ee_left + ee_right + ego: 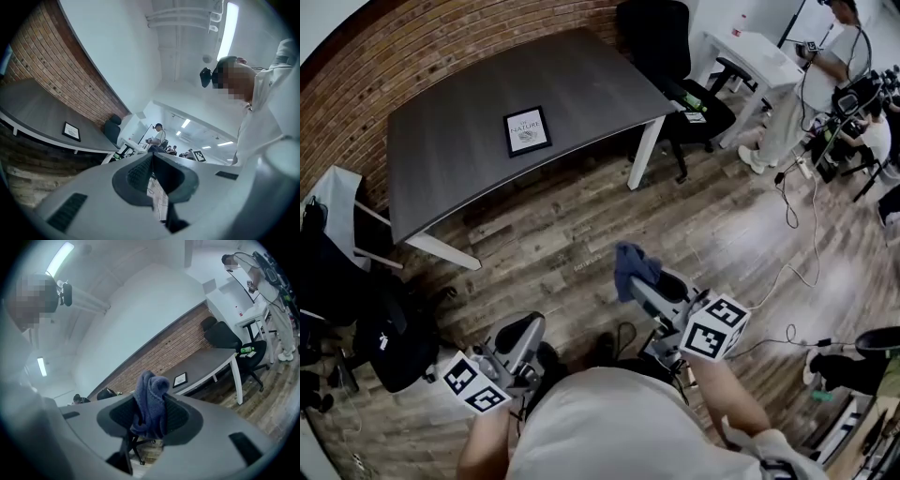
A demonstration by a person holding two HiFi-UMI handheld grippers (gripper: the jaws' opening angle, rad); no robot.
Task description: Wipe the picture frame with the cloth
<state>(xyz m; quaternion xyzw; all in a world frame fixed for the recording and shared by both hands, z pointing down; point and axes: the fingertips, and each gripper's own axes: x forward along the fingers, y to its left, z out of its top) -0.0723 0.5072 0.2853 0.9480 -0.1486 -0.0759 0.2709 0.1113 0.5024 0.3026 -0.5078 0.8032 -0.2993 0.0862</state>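
Pinches a bunched blue cloth in the right hand-held gripper, the fabric spilling up above the jaws. Carries the left hand-held gripper pressed together, with nothing caught inside. Holds both out over the wood-plank floor, the right one further forward than the left in the head view. Stands well apart from the dark grey worktop, white-legged and set against a brick wall. Faces the picture frame, black-edged around a white print, lying flat near the worktop's middle, far from cloth and either gripper. Shares the room with a black office chair at the worktop's far end, a white desk beyond it, a black bag on the floor at the left, and a standing person among trailing cables at the right.
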